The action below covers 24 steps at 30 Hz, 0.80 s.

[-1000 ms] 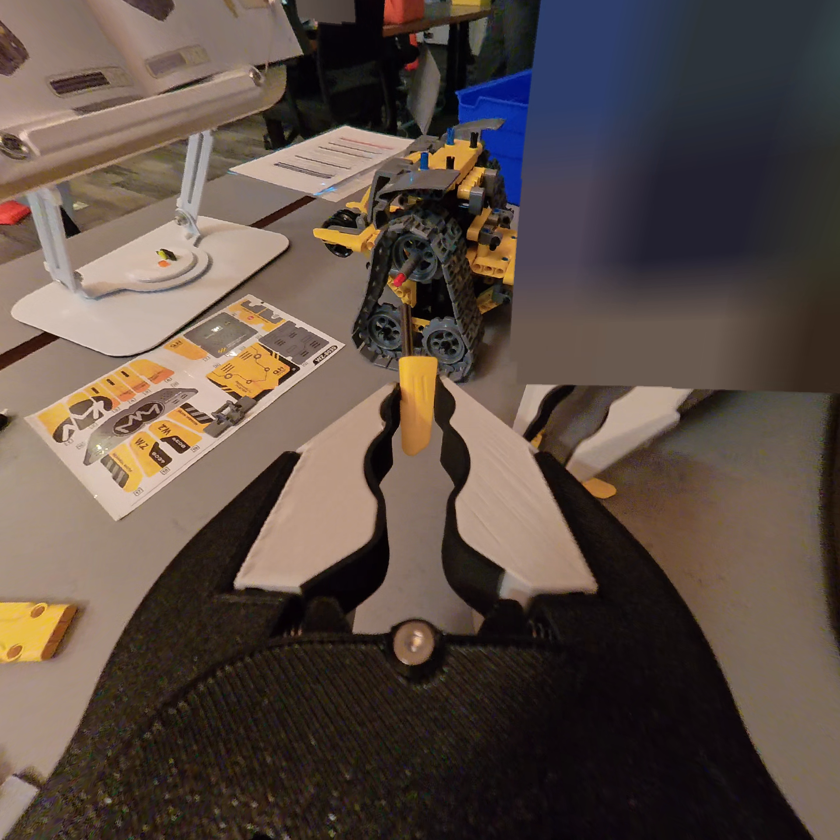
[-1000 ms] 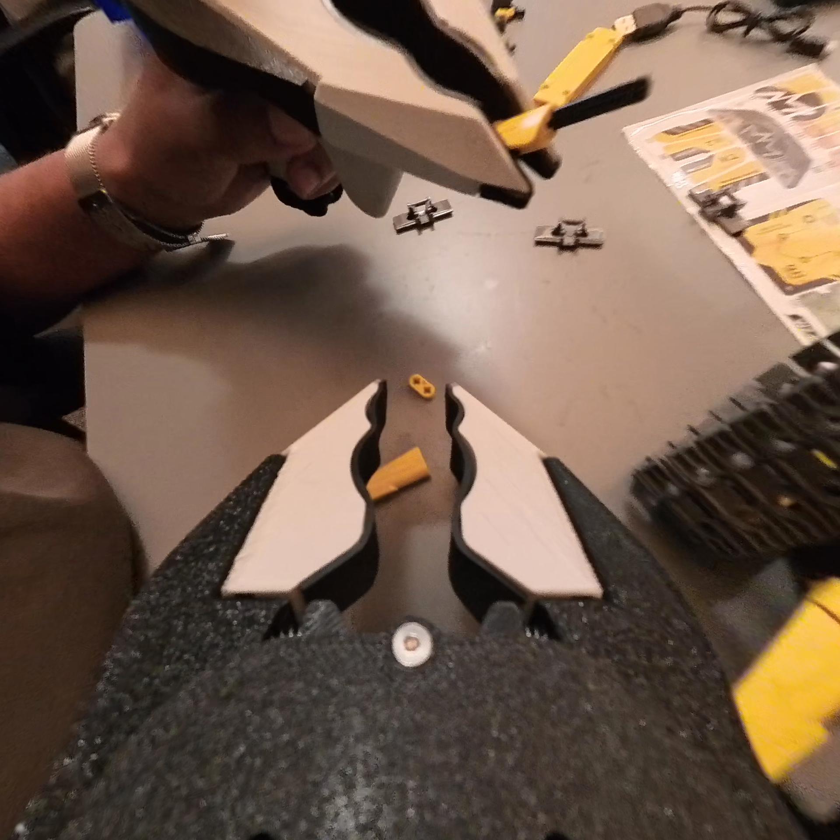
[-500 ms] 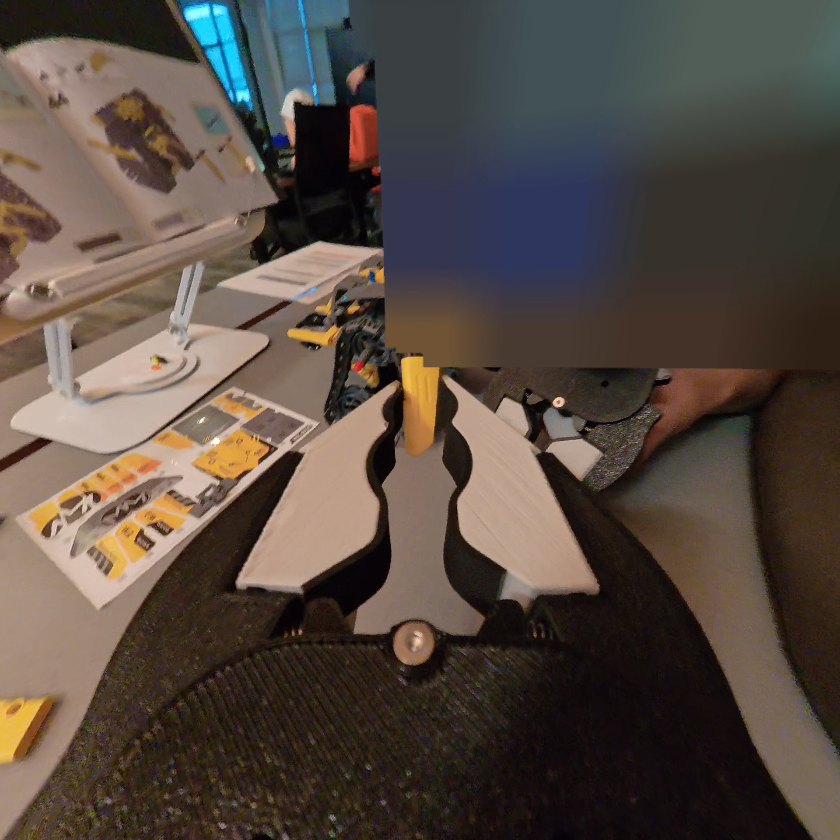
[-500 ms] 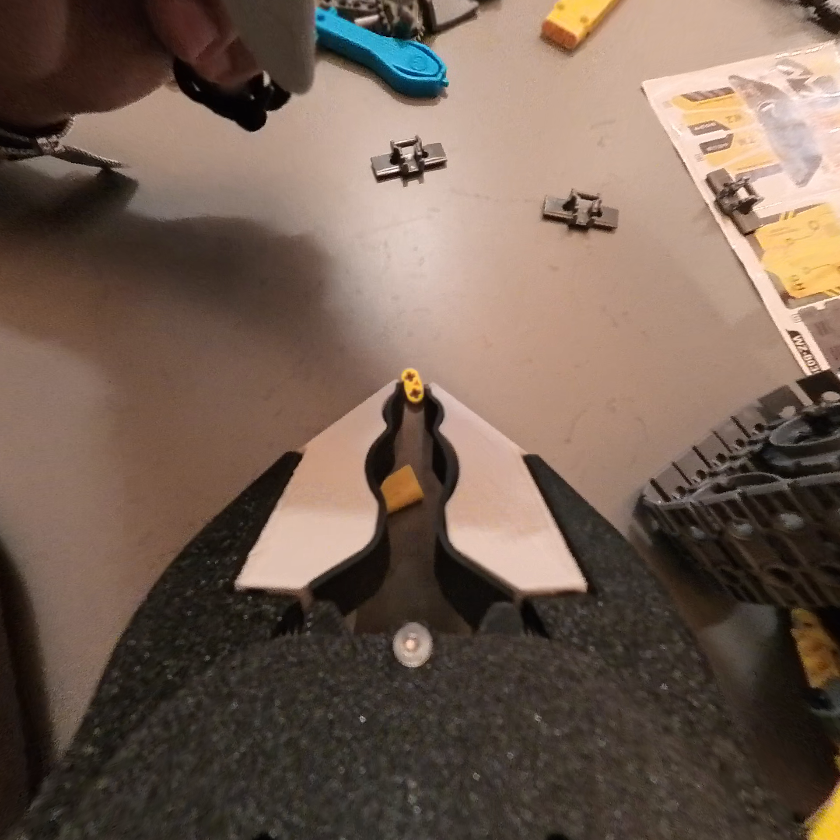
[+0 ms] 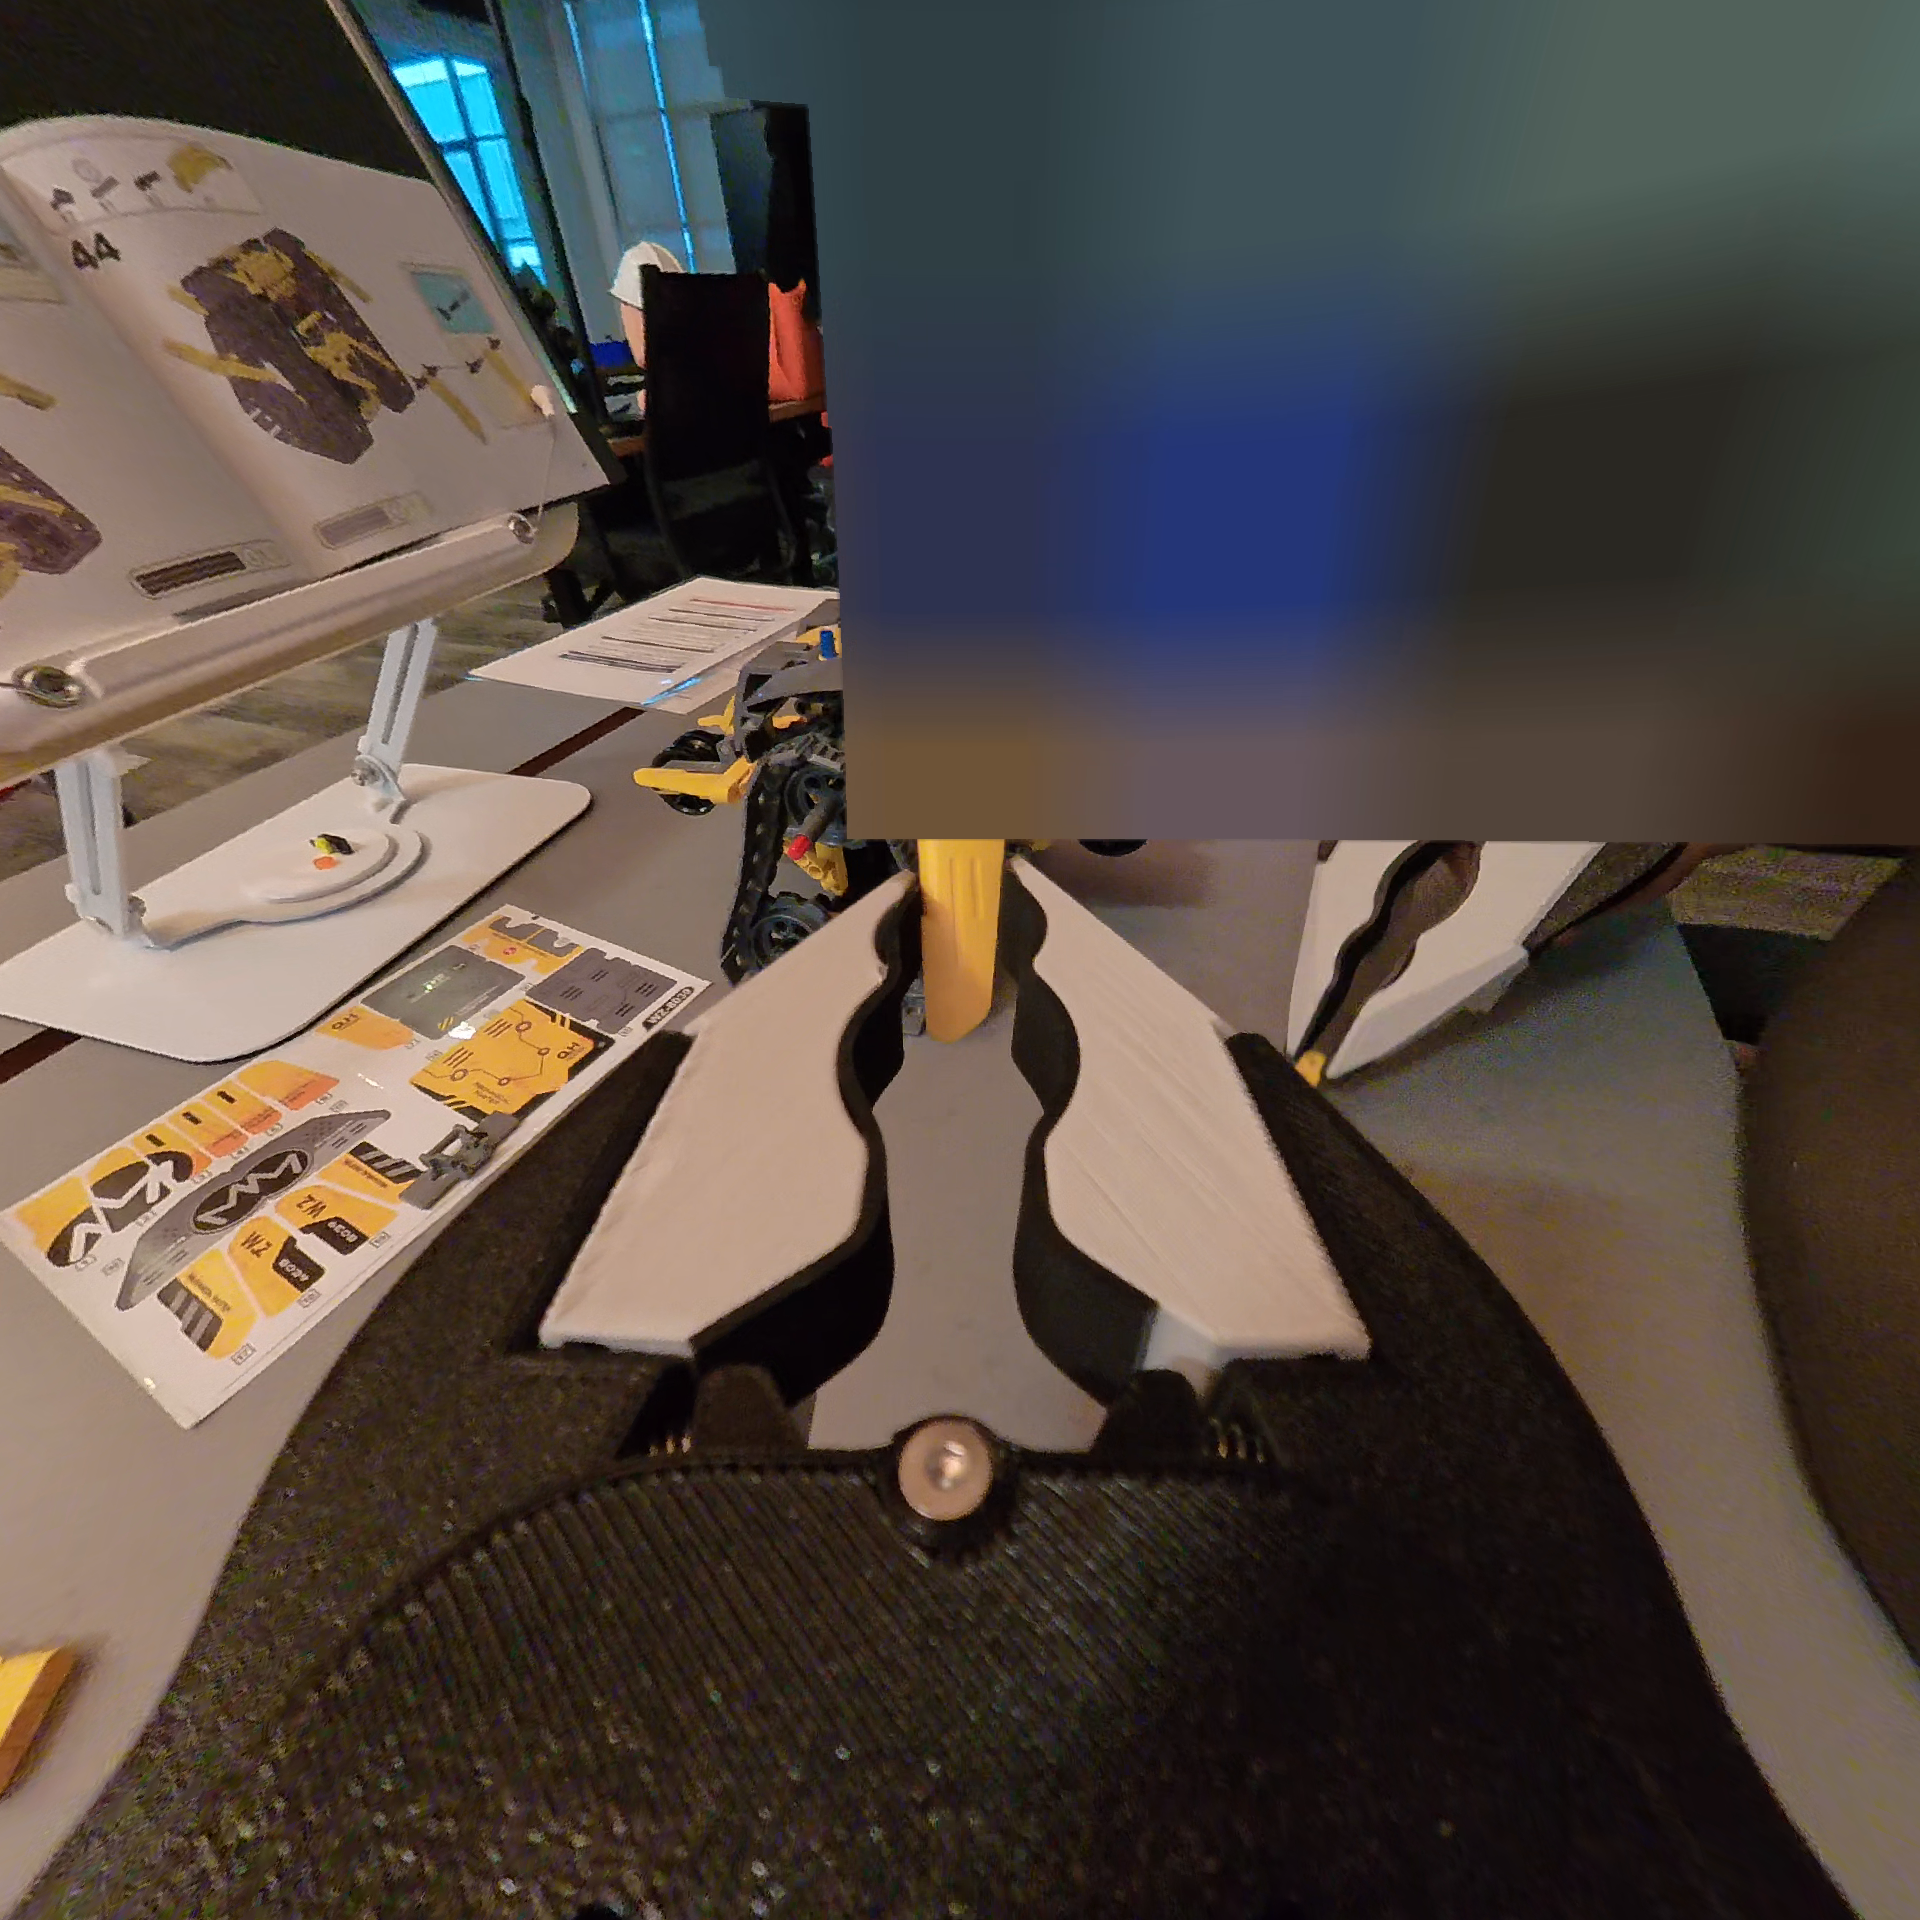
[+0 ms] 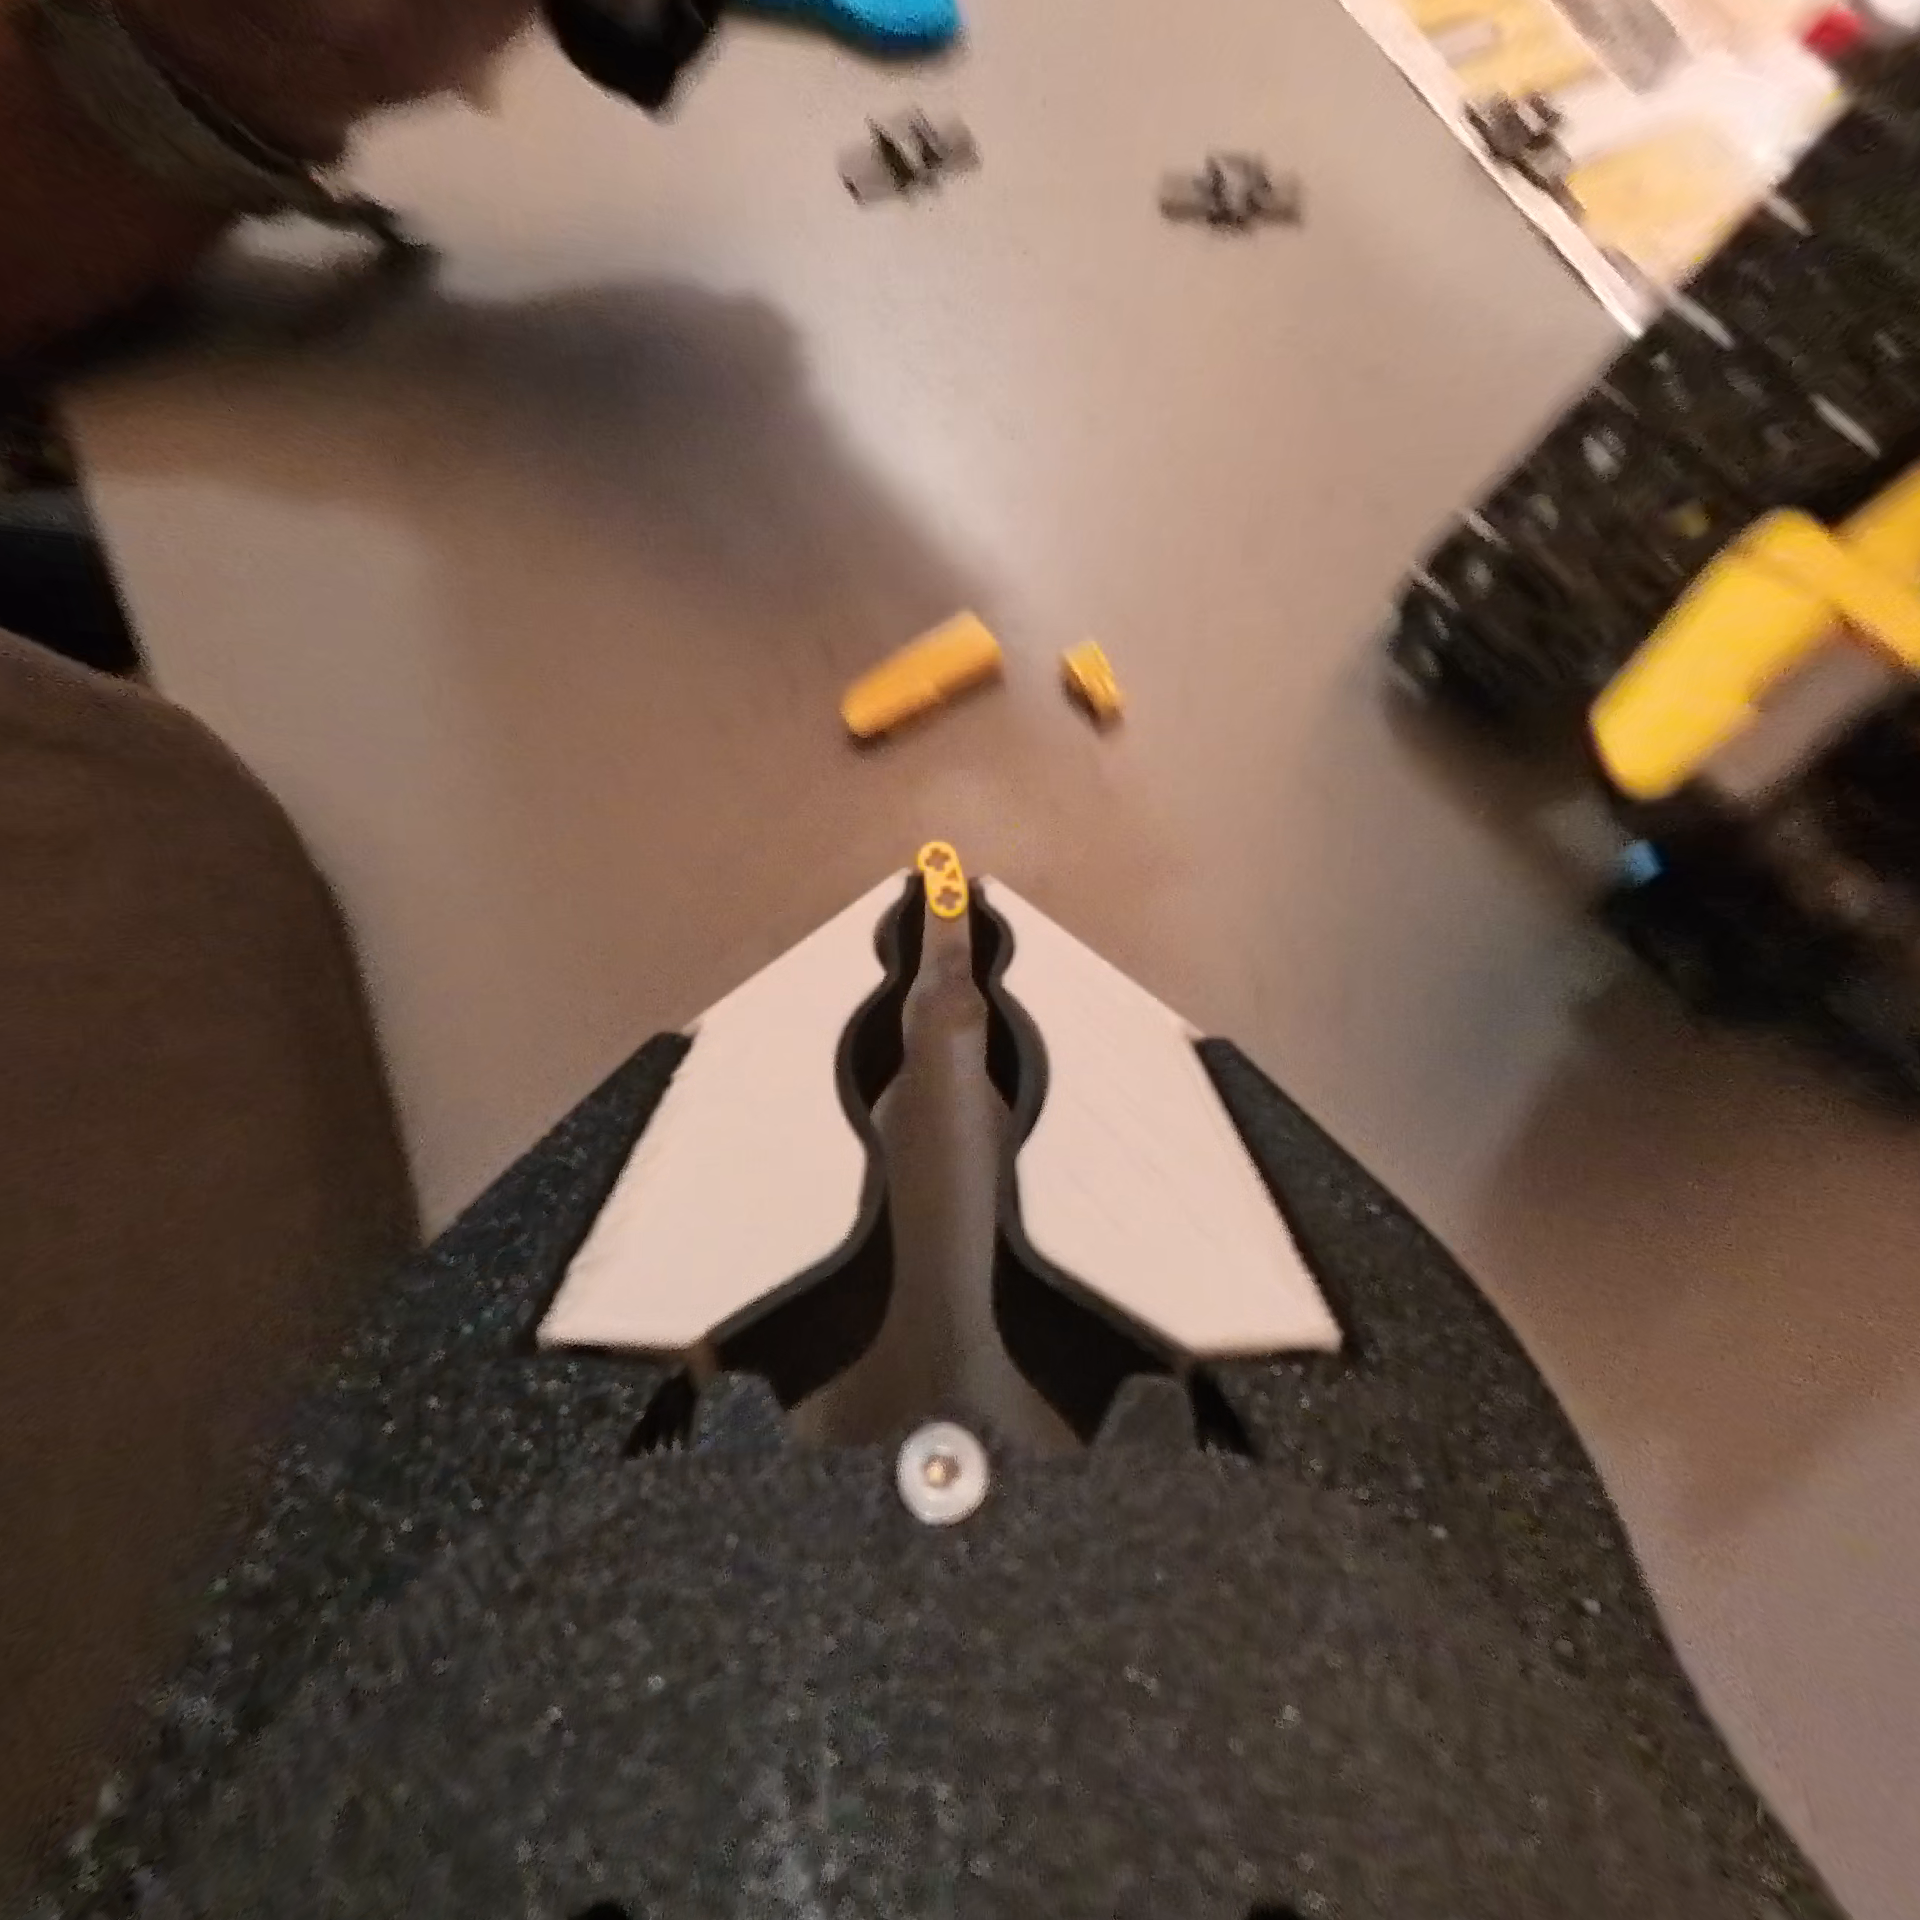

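Observation:
My left gripper (image 5: 961, 894) is shut on a long yellow toy-brick piece (image 5: 958, 940) that stands upright between the fingertips; its top is hidden behind a blurred patch. Behind it stands a black and yellow tracked brick vehicle (image 5: 774, 821). My right gripper (image 6: 943, 883) is shut on a small yellow two-hole connector (image 6: 942, 881), held at the very tips above the grey table (image 6: 1195, 499). The right gripper also shows in the left wrist view (image 5: 1320, 1060) at the right, with a yellow bit at its tips. The vehicle's track (image 6: 1683, 447) is at the right of the right wrist view, blurred.
A yellow cylinder piece (image 6: 920, 675) and a small yellow piece (image 6: 1091, 681) lie on the table ahead of the right gripper. Two dark track links (image 6: 909, 151) lie farther off. A sticker sheet (image 5: 312, 1132) and a white stand (image 5: 291, 914) holding an open instruction booklet are at left. Some 15 centimetres of space lies between my two pairs of fingers.
My right gripper closed on the small yellow connector on the table and lifted it away; the yellow cylinder stayed on the table. My left gripper tilted upward, still holding the long yellow piece.

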### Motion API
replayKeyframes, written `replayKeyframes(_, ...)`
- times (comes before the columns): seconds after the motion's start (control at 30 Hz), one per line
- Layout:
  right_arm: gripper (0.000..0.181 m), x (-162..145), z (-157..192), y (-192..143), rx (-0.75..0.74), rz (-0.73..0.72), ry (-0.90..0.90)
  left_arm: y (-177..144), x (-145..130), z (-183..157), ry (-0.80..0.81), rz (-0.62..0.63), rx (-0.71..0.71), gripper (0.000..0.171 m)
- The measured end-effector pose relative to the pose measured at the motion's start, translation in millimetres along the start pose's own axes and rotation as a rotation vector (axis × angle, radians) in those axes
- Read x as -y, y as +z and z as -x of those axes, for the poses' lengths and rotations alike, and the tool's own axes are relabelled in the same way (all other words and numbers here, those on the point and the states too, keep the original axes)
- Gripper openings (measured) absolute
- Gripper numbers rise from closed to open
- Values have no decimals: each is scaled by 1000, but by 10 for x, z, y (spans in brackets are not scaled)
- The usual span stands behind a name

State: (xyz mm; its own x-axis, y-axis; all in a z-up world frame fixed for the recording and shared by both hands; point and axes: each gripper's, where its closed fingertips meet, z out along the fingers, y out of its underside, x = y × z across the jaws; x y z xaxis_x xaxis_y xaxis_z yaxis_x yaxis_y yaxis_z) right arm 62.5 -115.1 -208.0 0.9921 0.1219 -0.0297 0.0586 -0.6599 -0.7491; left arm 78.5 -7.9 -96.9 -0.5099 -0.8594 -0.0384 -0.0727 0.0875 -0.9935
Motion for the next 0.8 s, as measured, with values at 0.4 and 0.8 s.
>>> replayKeyframes(0.4, 8, -450, -8, -249, -222, 138, 53, 146, -150, -164, 15, 58, -53, 11)
replayKeyframes(0.8, 20, -349, 274, -268, -45, 57, 115, 127, -124, -160, 21, 50, -50, 11)
